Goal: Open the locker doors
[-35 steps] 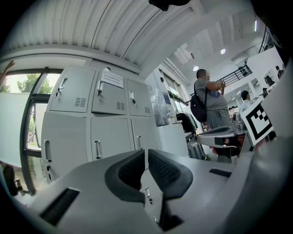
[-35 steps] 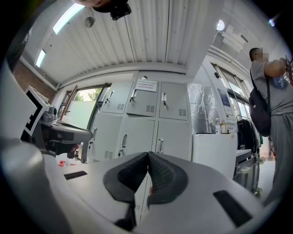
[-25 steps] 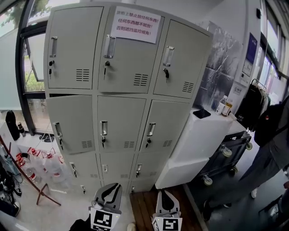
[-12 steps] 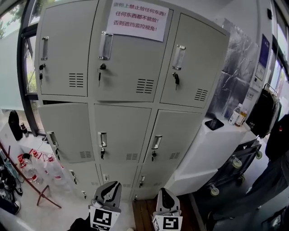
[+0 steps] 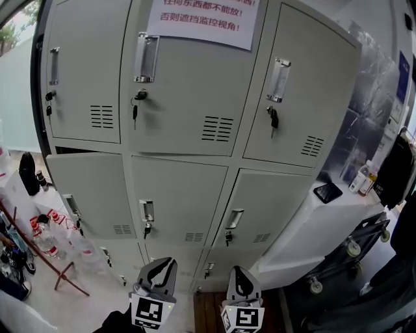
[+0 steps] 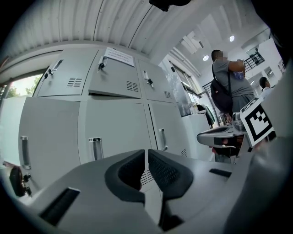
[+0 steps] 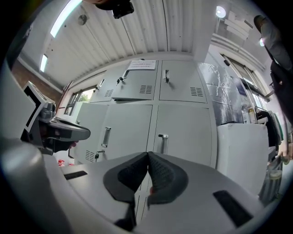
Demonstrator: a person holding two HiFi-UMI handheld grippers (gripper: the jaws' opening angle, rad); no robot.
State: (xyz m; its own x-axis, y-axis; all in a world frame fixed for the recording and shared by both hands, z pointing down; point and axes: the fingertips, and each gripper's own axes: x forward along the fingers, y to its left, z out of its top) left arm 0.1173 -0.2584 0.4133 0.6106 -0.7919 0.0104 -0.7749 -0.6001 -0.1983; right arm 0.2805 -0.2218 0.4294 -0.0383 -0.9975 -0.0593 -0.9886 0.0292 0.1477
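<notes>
Two hand-held grippers sit low at the near edge: left hand-held gripper (image 5: 158, 273) and right hand-held gripper (image 5: 241, 283), each with jaws pressed together and nothing between them. Both face the tall grey metal locker cabinet (image 5: 182, 195), apart from it, touching no door. Its doors look shut. White paper notice with red print (image 5: 201, 19) is on the top middle door.

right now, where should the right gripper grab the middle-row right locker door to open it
Grip its vertical metal handle, near the left edge of the door, above the key. Come straight at the door face with the right gripper, jaws opened first and set either side of the upright bar. The free edge is probably that side.
</notes>
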